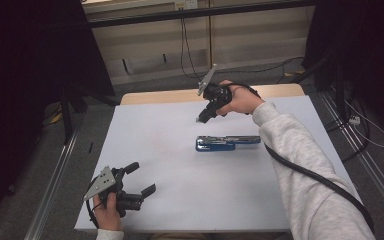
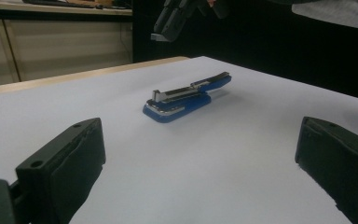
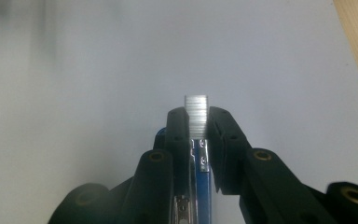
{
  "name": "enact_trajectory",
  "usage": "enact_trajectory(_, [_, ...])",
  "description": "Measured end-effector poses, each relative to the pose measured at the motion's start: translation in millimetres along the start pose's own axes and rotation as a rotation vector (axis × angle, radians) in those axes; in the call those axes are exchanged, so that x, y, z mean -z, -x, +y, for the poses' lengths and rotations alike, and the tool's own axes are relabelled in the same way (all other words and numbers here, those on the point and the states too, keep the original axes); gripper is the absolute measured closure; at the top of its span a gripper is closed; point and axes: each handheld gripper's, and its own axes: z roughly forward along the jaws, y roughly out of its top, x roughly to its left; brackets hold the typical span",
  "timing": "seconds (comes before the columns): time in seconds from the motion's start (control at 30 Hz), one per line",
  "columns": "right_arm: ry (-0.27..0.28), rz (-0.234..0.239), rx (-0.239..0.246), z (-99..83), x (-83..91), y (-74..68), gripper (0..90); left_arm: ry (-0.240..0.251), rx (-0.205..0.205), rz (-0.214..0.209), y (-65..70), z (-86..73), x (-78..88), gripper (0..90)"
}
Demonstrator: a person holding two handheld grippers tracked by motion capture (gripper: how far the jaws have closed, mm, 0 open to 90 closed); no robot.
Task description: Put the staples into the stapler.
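Right gripper (image 3: 196,119), raised near the table's (image 1: 145,150) far edge, pinched a staple strip (image 3: 196,112) above the open blue stapler (image 1: 227,142) lying mid-table; left gripper (image 1: 142,179), jaws spread and empty, waited near the front-left corner—a loose pinch could drop or snap the strip.

Blue stapler (image 1: 227,142), silver staples (image 3: 196,112), white table (image 1: 180,190)

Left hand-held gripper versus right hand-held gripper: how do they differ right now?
The left hand-held gripper sits low at the table's near edge, jaws wide open and empty. The right hand-held gripper hangs above the blue stapler, shut on a strip of staples. Both have black jaws.
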Motion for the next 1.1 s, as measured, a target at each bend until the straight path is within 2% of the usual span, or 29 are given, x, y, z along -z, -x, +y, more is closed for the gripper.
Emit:
enact_trajectory(0.03, [0.000, 0.000, 0.000, 0.0, 0.0, 0.0, 78.2, 0.000, 0.000, 0.000, 0.0, 0.0, 0.0, 1.5])
enact_trajectory(0.07, [0.007, 0.006, -0.003, -0.3, -0.3, 0.2, 78.2, 0.032, 0.047, -0.004, 3.2, -0.5, -1.5, 1.5])
enact_trajectory(0.2, [0.002, 0.010, 0.000, -0.9, -2.0, 0.4, 78.3, 0.028, 0.044, -0.007, 3.3, -0.4, -0.8, 1.5])
enact_trajectory(0.23, [0.003, 0.014, -0.003, -1.0, -1.9, 0.3, 78.2, 0.013, 0.023, -0.005, 2.1, -0.3, 0.1, 1.5])
enact_trajectory(0.27, [0.003, 0.014, -0.003, -1.0, -1.9, 0.3, 78.2, 0.013, 0.023, -0.005, 2.1, -0.3, 0.1, 1.5])
enact_trajectory(0.3, [0.006, 0.010, -0.006, -1.3, -1.5, 0.1, 78.2, 0.025, 0.051, -0.010, 3.7, -0.9, -1.1, 1.5])
enact_trajectory(0.47, [0.009, 0.014, -0.005, -2.7, -2.9, 0.4, 78.2, 0.027, 0.047, -0.003, 3.1, -0.4, -1.1, 1.5])
enact_trajectory(0.53, [-0.001, 0.011, -0.007, -3.8, -4.0, 0.2, 78.3, 0.018, 0.030, -0.007, 2.3, -0.1, -0.5, 1.5])
enact_trajectory(0.67, [0.001, 0.015, -0.007, -5.1, -5.8, 0.2, 78.2, 0.017, 0.025, -0.014, 1.8, 0.1, -0.1, 1.5])
enact_trajectory(0.8, [0.005, 0.018, -0.008, -6.3, -8.2, 0.7, 78.3, 0.015, 0.035, -0.013, 2.4, 0.0, -0.2, 1.5])
enact_trajectory(0.83, [0.006, 0.021, -0.014, -7.6, -9.9, 0.8, 78.2, 0.015, 0.022, -0.012, 1.8, 0.2, -0.2, 1.5])
enact_trajectory(1.1, [-0.004, 0.028, -0.015, -12.6, -17.7, 0.8, 78.2, 0.017, 0.018, -0.012, 1.7, 0.5, 0.2, 1.5])
